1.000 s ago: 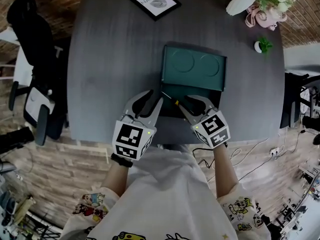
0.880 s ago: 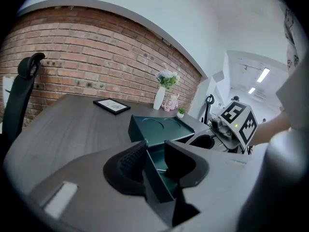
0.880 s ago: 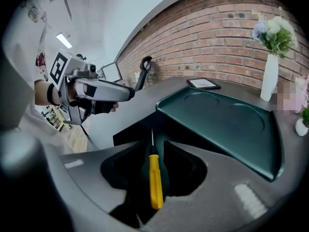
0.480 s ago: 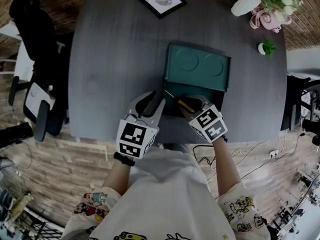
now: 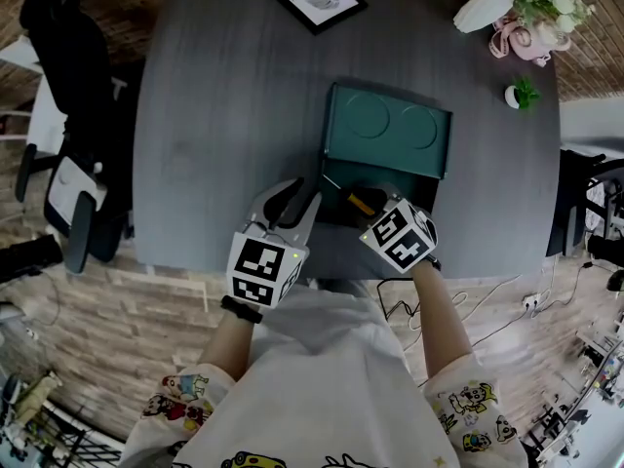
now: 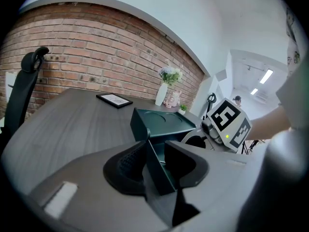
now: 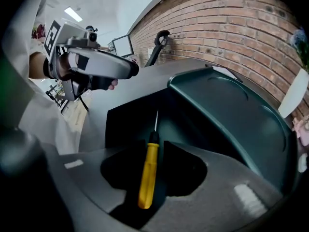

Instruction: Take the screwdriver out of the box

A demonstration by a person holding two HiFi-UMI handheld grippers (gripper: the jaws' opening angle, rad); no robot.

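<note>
My right hand-held gripper squeezes the screwdriver by its yellow handle, with the thin tip inside the box. I think it is light, stiff and smooth, so the fat handle is best. My left hand-held gripper pinches the box wall, and straight up looks open.

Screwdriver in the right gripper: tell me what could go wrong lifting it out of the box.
1. The screwdriver lies lengthwise between the right gripper's jaws, held by its yellow handle only; it could slide or swivel out.
2. Its thin tip points into the box, near the raised lid; it may snag on the way up.
3. The left gripper grips just one box wall; the box might shift if that hold slips.
</note>
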